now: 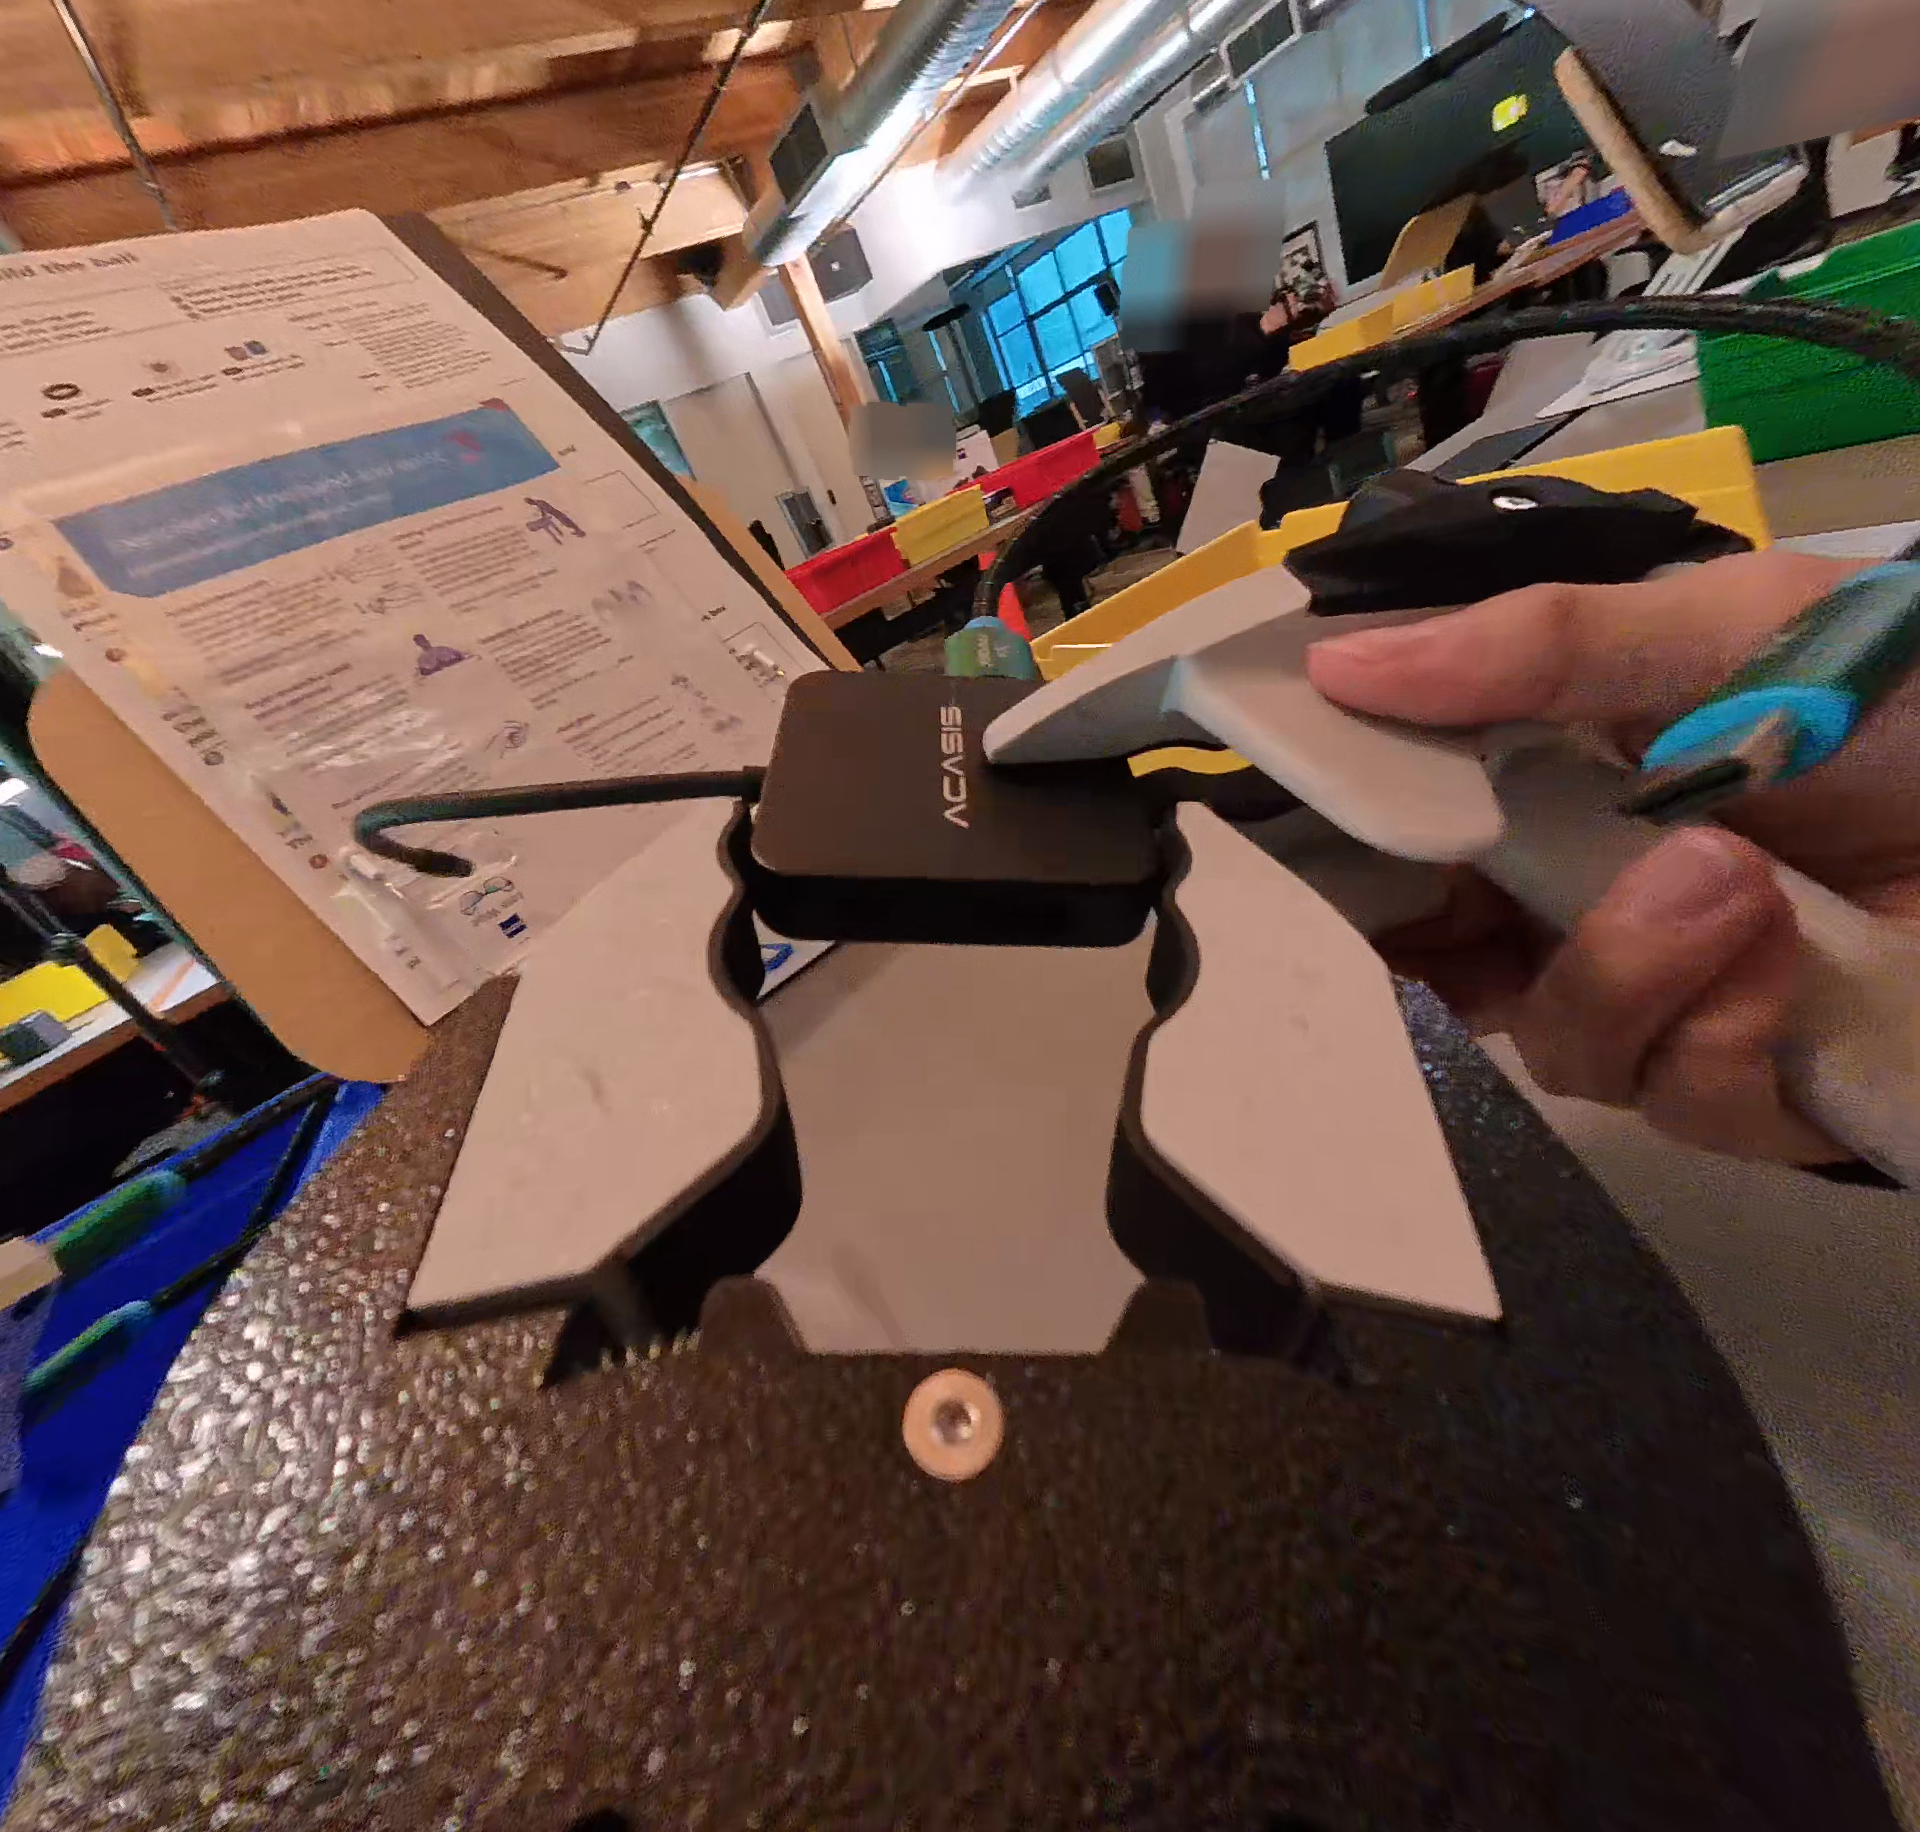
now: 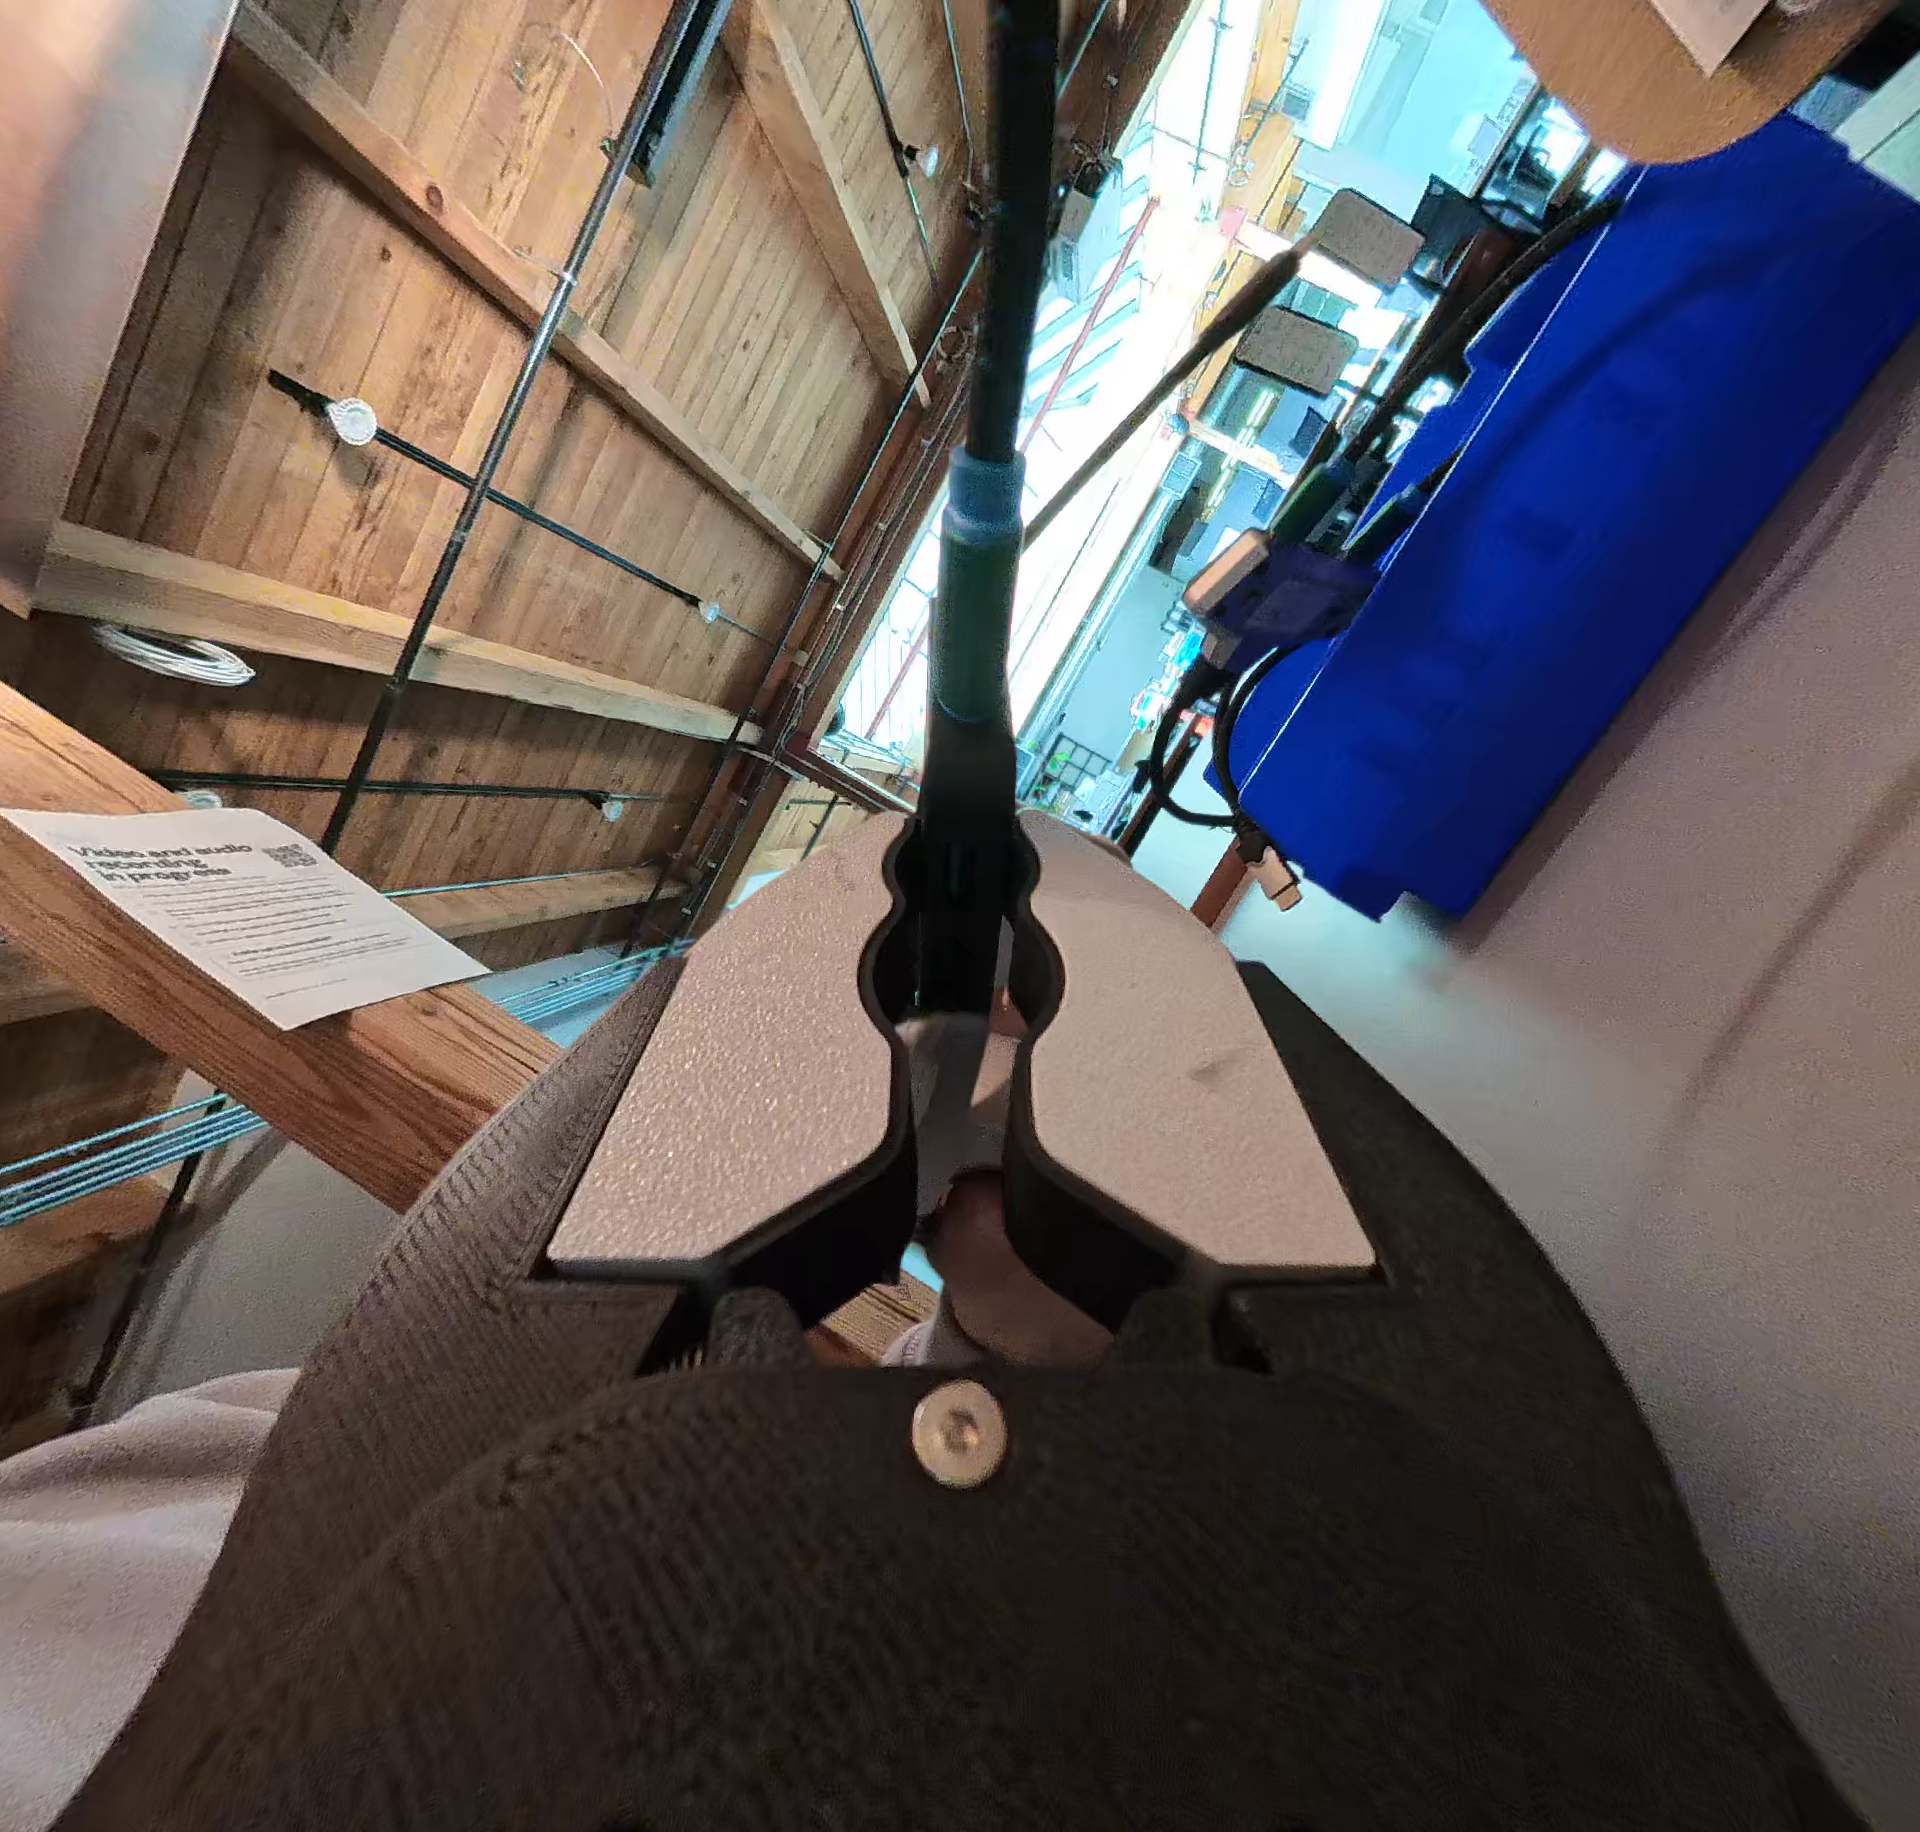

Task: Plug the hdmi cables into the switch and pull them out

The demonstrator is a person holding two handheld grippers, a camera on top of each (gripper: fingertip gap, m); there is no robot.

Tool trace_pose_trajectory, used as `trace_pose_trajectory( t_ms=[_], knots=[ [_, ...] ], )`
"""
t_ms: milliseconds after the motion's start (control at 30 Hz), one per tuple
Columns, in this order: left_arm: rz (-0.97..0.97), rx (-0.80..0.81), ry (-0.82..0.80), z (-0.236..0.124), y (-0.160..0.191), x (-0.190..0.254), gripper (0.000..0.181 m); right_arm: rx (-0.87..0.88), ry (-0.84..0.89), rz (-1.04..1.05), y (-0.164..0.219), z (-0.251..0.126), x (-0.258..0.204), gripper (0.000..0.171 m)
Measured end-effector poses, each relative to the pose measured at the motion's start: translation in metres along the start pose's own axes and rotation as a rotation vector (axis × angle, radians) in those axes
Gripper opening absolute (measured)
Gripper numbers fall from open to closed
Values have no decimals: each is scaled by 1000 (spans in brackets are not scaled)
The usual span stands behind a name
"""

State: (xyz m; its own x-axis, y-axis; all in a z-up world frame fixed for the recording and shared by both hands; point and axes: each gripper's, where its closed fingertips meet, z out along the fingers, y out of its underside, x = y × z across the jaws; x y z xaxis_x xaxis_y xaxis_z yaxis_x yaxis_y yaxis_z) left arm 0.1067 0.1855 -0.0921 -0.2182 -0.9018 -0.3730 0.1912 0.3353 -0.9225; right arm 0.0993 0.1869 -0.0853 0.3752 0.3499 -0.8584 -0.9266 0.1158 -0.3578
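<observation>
1. The black switch (image 1: 951,806) sits squeezed between the left gripper (image 1: 951,883) tips, off the table, one green plug (image 1: 982,650) in its back.
2. The right gripper (image 2: 961,909) pinches an hdmi cable (image 2: 971,639); the plug end looks hidden.
3. A crooked push could slip the switch out.

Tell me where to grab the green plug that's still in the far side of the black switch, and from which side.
Grip the green plug by its moulded body, not the braided cable arching up behind it. Come from the far side of the switch, fingers across its flat faces, so the pull runs straight out. The left gripper already clamps the switch by its sides.
</observation>
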Motion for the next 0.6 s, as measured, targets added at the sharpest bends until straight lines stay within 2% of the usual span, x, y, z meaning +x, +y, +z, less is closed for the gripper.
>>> trace_pose_trajectory(
  t_ms=[133,200,267,300,367,467,533,600],
  knots=[
    [44,12,-98,2,1,-6,72,23,4,17,4,1,1,13],
    [-3,-13,-66,4,9,-5,72,16,37,-9,4,0,6,14],
    [-117,-48,-20,4,16,-8,72,-62,79,-114,9,-1,13,18],
    [-173,-43,-14,3,18,-14,72,-128,86,-189,14,-3,14,26],
    [-354,1,13,-4,19,-32,72,-241,144,-312,20,-11,21,58],
    [-560,123,56,-18,11,-64,72,-437,300,-527,25,-44,45,86],
    [-635,177,145,-27,4,-73,72,-484,409,-656,13,-72,57,94],
    [-662,209,246,-32,-2,-73,72,-435,493,-756,-10,-92,57,94]
  ],
)
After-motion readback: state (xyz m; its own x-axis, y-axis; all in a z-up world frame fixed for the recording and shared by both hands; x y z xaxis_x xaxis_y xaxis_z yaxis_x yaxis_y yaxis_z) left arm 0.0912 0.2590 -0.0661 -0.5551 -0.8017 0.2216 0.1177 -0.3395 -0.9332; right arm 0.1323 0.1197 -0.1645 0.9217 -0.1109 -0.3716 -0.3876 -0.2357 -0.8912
